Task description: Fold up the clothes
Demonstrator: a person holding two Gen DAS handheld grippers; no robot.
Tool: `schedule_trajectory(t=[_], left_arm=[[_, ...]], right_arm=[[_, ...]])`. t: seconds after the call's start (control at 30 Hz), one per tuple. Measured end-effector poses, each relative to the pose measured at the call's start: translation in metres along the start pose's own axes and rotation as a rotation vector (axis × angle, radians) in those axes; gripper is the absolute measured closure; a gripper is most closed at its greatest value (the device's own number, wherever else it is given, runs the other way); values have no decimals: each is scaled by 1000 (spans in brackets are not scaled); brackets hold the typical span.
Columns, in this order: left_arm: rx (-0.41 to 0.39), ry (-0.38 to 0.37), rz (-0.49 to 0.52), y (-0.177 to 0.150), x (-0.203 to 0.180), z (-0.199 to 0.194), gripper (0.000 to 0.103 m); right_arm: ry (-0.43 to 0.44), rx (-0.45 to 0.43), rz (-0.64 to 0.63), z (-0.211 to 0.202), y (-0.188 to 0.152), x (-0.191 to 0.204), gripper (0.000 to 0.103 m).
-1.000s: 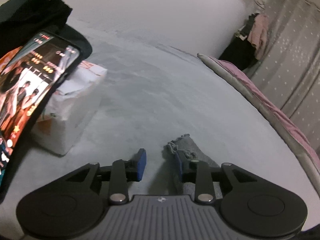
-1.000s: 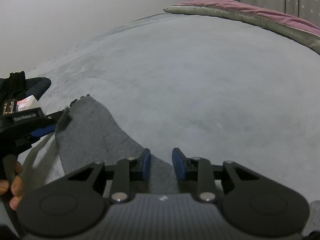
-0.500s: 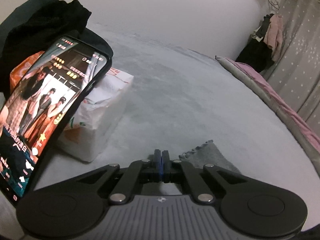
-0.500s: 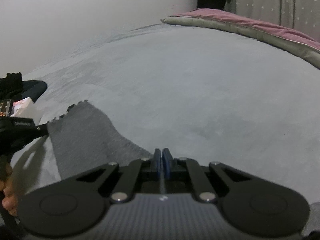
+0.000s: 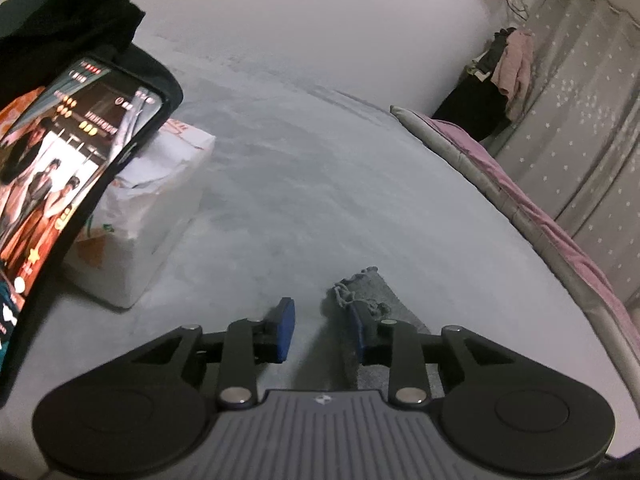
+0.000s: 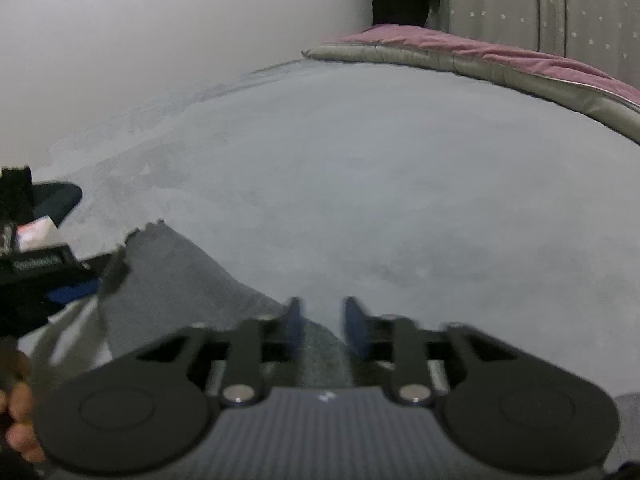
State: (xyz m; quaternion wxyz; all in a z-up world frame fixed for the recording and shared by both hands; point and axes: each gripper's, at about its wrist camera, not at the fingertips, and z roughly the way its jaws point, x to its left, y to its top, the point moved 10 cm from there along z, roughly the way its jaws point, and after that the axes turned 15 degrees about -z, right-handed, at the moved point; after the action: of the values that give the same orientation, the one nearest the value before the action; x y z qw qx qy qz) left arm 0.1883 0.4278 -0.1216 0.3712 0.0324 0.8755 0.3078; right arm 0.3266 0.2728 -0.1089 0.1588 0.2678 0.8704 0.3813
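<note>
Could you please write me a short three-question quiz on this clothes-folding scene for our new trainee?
1. True or false: the left gripper is clamped shut on the grey garment.
2. Which leans on the white package: A) lit phone, B) pillow, C) shoe?
3. Fill in: the right gripper hovers open over the garment's ____ edge.

Key: 1 false, it is open; 2 A; 3 near.
</note>
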Motion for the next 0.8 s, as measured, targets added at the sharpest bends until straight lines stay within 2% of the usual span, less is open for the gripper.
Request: schedule_trajectory(t=[0.03, 0.1, 0.33, 0.47, 0.57, 0.63, 0.7, 0.8], left_arm=[[4, 3, 4, -1, 0, 1, 96], [12, 7, 11, -2, 1, 2, 103], [-19, 58, 38, 2, 4, -1, 103], [-41, 89, 53, 5, 6, -4, 103], [-48, 95, 62, 6, 7, -6, 98], [-45, 85, 66, 5, 6, -9, 90], [-42, 76, 69, 4, 6, -11, 87], [-48, 63, 91, 3, 1, -16, 86]], right_arm=[[7, -8, -1, -4, 0, 2, 61], [37, -17, -7, -11, 0, 11, 61], [126, -18, -55, -25, -10, 47, 59], [135, -10, -41, -24, -15, 53, 58], [118, -16, -14, -27, -15, 47, 58], [108, -25, 10, -33, -18, 39, 55], [90, -35, 30, -42, -21, 30, 51], [50, -42, 45, -58, -29, 14, 50]])
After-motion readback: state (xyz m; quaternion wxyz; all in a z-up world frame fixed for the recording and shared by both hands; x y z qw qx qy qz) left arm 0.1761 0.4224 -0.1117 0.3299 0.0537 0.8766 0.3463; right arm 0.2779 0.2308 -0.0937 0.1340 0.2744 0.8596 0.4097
